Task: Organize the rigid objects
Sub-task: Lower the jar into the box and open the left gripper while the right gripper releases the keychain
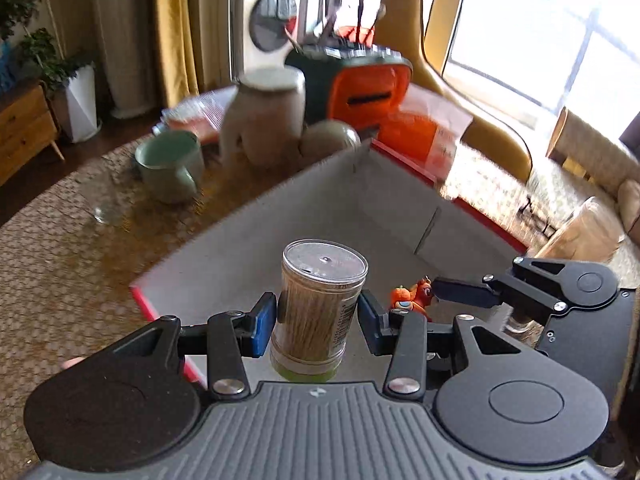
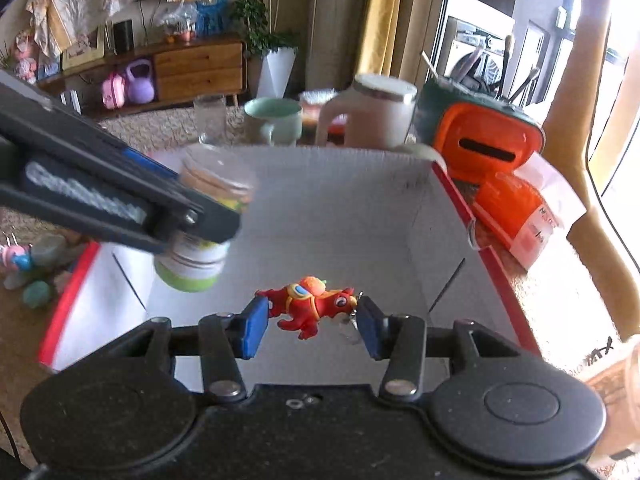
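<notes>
My left gripper (image 1: 317,322) is shut on a clear toothpick jar (image 1: 316,308) with a green base, held upright over the open red-edged cardboard box (image 1: 256,240). The jar (image 2: 208,224) and left gripper also show at the left of the right wrist view. My right gripper (image 2: 312,324) is shut on a small red toy horse (image 2: 310,304) with an orange saddle, held above the box floor (image 2: 340,220). In the left wrist view the toy horse (image 1: 412,298) and the right gripper's fingers (image 1: 464,292) sit just right of the jar.
Behind the box stand a green mug (image 1: 170,164), a beige jug with a lid (image 1: 266,120), an orange and green holder with brushes (image 1: 360,84), a clear glass (image 2: 210,118) and an orange packet (image 2: 516,208). Small toys (image 2: 28,268) lie left of the box on the woven mat.
</notes>
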`<action>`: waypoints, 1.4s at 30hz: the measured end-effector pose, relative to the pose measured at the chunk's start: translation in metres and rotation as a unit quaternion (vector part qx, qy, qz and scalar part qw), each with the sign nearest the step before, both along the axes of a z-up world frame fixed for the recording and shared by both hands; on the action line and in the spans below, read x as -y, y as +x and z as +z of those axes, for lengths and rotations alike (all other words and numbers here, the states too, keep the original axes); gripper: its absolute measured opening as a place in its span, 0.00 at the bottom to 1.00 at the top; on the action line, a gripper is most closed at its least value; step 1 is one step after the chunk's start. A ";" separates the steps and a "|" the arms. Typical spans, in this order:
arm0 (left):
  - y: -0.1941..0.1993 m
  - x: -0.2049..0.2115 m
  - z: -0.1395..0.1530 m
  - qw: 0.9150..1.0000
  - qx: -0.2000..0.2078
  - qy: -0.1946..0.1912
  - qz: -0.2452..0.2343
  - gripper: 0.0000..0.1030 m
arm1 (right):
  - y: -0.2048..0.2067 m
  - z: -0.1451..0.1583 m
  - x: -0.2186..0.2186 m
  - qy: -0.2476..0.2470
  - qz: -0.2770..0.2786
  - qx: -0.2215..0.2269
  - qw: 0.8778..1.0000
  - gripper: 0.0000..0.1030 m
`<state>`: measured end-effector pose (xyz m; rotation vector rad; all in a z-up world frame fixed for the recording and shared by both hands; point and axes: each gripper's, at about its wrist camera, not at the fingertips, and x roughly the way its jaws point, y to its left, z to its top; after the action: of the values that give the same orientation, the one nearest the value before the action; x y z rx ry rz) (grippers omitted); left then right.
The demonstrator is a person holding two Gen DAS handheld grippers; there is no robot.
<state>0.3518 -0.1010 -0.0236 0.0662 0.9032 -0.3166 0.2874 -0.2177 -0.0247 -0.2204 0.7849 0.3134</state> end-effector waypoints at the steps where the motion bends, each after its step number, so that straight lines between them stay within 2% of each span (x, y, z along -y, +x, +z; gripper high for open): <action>1: 0.005 0.004 -0.007 1.000 -0.006 0.006 -0.001 0.42 | 0.002 -0.004 0.000 -0.006 0.001 -0.004 1.000 0.46; 12: 0.041 0.017 -0.058 0.997 -0.065 0.029 0.002 0.42 | 0.009 -0.023 -0.006 -0.041 0.014 -0.039 0.998 0.46; 20: 0.058 0.025 -0.063 0.996 -0.082 0.028 0.009 0.42 | 0.009 -0.030 -0.003 -0.038 0.008 -0.058 0.998 0.47; 24: 0.062 0.030 -0.069 0.996 -0.088 0.033 0.011 0.42 | 0.007 -0.027 -0.001 -0.033 0.006 -0.053 0.998 0.54; 30: 0.054 0.026 -0.061 0.997 -0.076 0.026 0.013 0.42 | 0.005 -0.017 0.004 -0.016 -0.001 -0.039 0.999 0.55; 39: 0.021 0.008 -0.031 0.999 -0.040 0.014 0.022 0.42 | -0.017 0.009 0.003 0.012 -0.003 -0.012 1.000 0.61; 40: 0.016 0.006 -0.026 0.999 -0.032 0.016 0.025 0.43 | -0.020 0.012 0.004 0.019 -0.004 -0.010 1.000 0.61; 42: 0.006 0.002 -0.016 0.999 -0.015 0.014 0.029 0.55 | -0.025 0.018 0.004 0.029 -0.006 -0.005 1.000 0.62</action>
<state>0.3577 -0.1029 -0.0400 0.0614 0.9381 -0.2506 0.2624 -0.2216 -0.0063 -0.1604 0.7850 0.3259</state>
